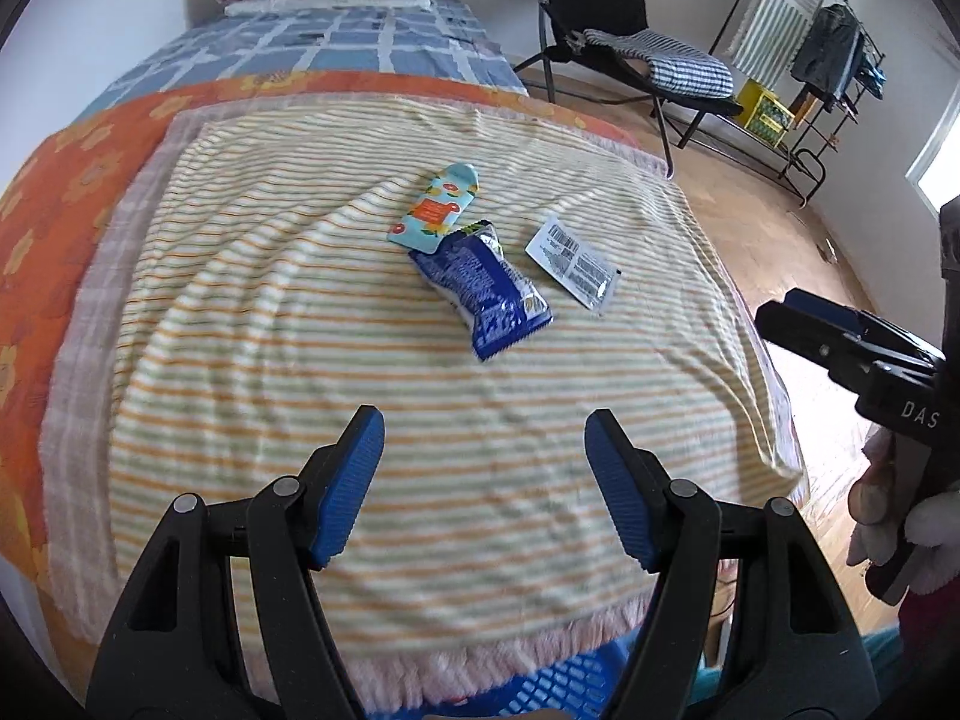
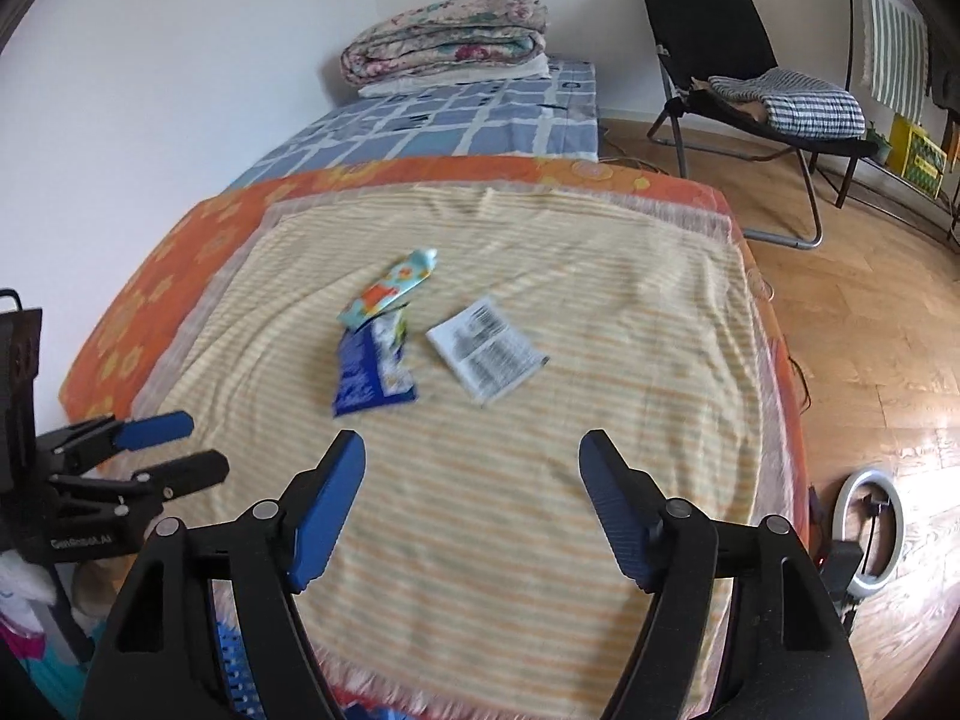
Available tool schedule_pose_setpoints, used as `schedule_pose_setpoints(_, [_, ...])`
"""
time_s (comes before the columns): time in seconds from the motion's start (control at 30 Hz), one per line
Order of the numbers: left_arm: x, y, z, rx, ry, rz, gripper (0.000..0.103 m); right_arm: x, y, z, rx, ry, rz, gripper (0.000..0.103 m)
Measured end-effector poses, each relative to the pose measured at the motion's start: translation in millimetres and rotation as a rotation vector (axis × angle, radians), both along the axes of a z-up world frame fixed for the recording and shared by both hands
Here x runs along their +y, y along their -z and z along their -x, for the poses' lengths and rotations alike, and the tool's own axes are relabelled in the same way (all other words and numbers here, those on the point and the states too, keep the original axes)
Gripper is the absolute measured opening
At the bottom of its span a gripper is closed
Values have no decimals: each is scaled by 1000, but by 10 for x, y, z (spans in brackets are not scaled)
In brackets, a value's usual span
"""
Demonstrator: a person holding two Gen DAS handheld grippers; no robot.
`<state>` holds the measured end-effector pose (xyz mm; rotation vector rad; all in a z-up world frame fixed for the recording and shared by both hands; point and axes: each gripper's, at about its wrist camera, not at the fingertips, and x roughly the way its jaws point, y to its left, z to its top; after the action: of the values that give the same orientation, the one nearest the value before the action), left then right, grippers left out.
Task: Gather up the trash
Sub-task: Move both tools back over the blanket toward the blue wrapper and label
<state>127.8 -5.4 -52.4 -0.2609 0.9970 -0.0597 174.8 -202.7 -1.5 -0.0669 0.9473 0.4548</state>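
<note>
I have both the left gripper (image 1: 485,486) and right gripper (image 2: 472,504) spread apart and empty above the bed's striped towel (image 1: 252,324), short of three wrappers (image 1: 480,294).

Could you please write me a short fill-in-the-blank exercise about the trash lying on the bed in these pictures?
1. The number of wrappers lying on the striped towel is ____.
2. The blue wrapper overlaps the ____ pouch.
3. The white sachet with printed barcodes lies ____ from the other two.
4. The left gripper and right gripper both hold ____.

Missing words: three; light-blue; apart; nothing
</note>
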Motion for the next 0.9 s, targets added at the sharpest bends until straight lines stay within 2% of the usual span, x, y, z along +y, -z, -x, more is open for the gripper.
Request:
schedule_pose_setpoints(0.17, [-40,117,-337,28,-31,12,72,-61,26,-279,-7,25,-17,74])
schedule_pose_setpoints(0.43, [-2,361,-815,78,-99,39,72,-73,238,-740,98,33,-101,74])
schedule_pose_setpoints(0.7, [-25,519,-1085,107,-120,53,72,-65,515,-1011,177,38,-146,74])
schedule_pose_setpoints(0.9, [-66,599,-1220,117,-133,37,72,-35,627,-1089,199,26,-152,74])
